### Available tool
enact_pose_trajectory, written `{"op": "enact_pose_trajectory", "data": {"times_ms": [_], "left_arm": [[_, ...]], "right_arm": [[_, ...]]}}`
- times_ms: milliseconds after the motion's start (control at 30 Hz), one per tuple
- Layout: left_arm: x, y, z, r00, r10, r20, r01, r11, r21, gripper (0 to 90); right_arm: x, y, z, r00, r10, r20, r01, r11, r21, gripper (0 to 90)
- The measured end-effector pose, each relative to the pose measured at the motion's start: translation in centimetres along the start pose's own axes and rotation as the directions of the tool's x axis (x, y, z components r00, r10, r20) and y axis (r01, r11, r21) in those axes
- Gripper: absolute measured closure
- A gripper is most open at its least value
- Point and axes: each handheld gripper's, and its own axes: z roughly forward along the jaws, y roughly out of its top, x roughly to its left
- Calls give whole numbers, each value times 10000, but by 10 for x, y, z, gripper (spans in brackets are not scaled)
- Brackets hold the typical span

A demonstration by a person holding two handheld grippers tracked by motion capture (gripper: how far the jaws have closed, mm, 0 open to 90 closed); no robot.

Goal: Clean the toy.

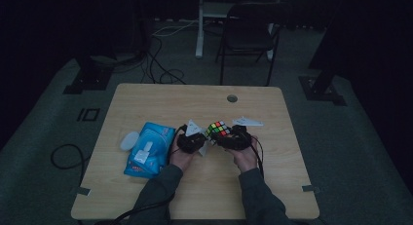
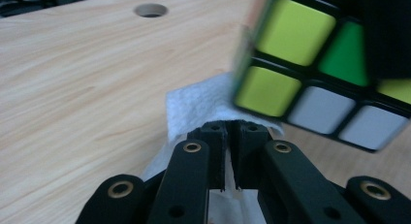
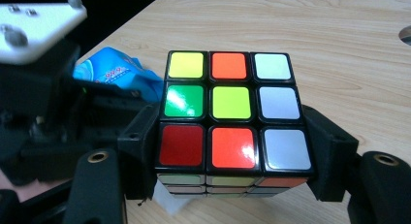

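Observation:
A scrambled colour cube [image 3: 232,117] sits between the jaws of my right gripper [image 3: 232,151], which is shut on its two sides; the same cube [image 1: 217,129] shows just above the table's middle. My left gripper [image 2: 231,153] is shut on a white wipe [image 2: 203,105], whose folded edge sticks out past the jaw tips. The wipe lies against the lower side of the cube [image 2: 310,73]. From above, my left gripper [image 1: 192,141] is just left of my right gripper [image 1: 234,137], with both hands close together.
A blue pack of wet wipes [image 1: 148,148] lies left of my hands, with a white lid [image 1: 129,140] beside it. A round cable hole [image 1: 232,98] is at the far side of the wooden table [image 1: 160,98]. A chair [image 1: 248,35] stands beyond.

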Motion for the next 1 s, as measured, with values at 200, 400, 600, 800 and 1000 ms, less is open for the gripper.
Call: {"op": "enact_pose_trajectory", "data": {"times_ms": [200,400,600,800,1000], "left_arm": [[-18,-2,4,9975,587,388,-591,9982,92,860],[-31,-4,4,9924,1056,627,-1066,9942,139,859],[-31,-6,-2,9927,1120,442,-1125,9936,89,859],[-24,-7,-19,9955,951,56,-949,9952,-231,858],[-10,-7,-28,9974,479,-537,-496,9983,-306,856]], "right_arm": [[2,2,2,10000,-1,-53,0,10000,-67,340],[0,3,1,10000,89,-37,-90,9999,-126,340],[-4,3,-2,9999,136,40,-135,9998,-137,340],[-10,3,-6,9997,155,205,-152,9997,-170,340],[-11,2,-7,9992,32,386,-27,9999,-133,340]]}}
